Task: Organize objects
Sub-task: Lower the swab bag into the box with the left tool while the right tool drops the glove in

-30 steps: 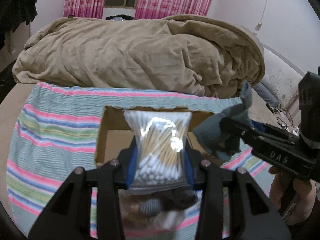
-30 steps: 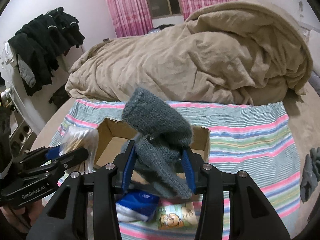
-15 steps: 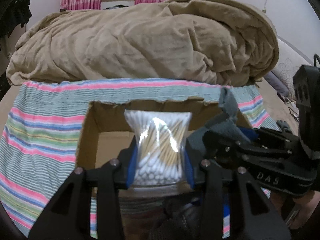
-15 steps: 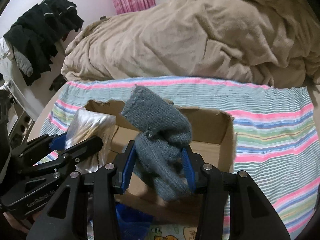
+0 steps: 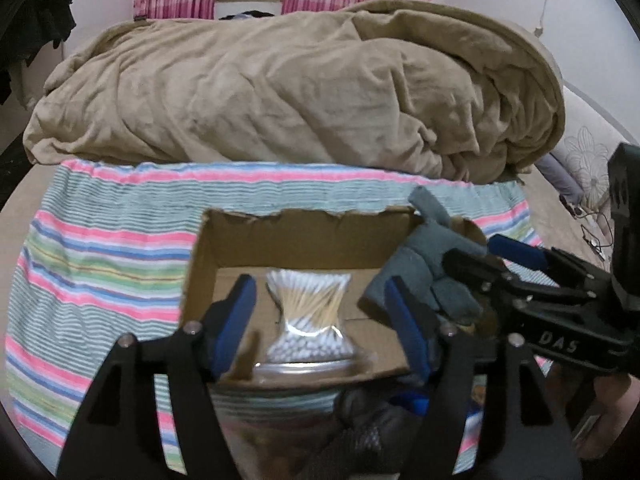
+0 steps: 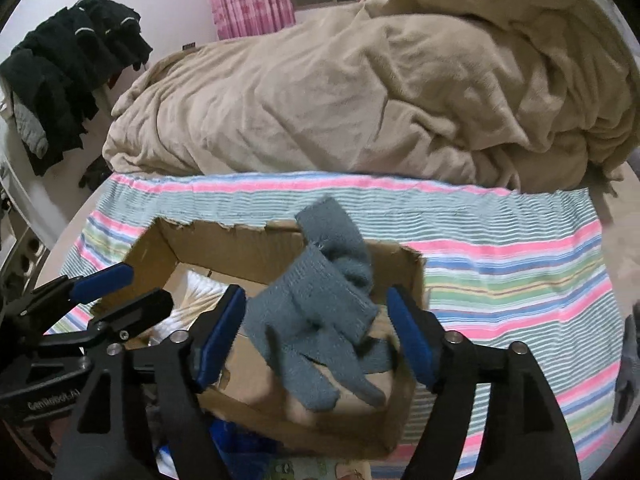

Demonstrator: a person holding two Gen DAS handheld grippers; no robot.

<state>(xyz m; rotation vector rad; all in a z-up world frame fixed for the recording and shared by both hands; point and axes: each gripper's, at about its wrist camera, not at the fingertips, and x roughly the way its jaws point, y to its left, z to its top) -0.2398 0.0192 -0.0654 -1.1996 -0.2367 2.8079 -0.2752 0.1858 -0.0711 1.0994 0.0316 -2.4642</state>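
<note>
An open cardboard box sits on a striped cloth on the bed. My left gripper is open above the box's near edge; a clear bag of cotton swabs sits loose in the box between its jaws, also partly visible in the right wrist view. My right gripper is open over the box's right side; a grey knit glove is between its jaws, dropping into the box. Each gripper shows in the other's view, the right one and the left one.
A bunched tan duvet lies behind the box. The striped cloth spreads left and right. Dark clothes hang at the far left. Another grey glove lies at the right edge. Small packets lie just in front of the box.
Both grippers moved forward over the box and opened. The swab bag left the left jaws and sits in the box; the glove slipped free of the right jaws.
</note>
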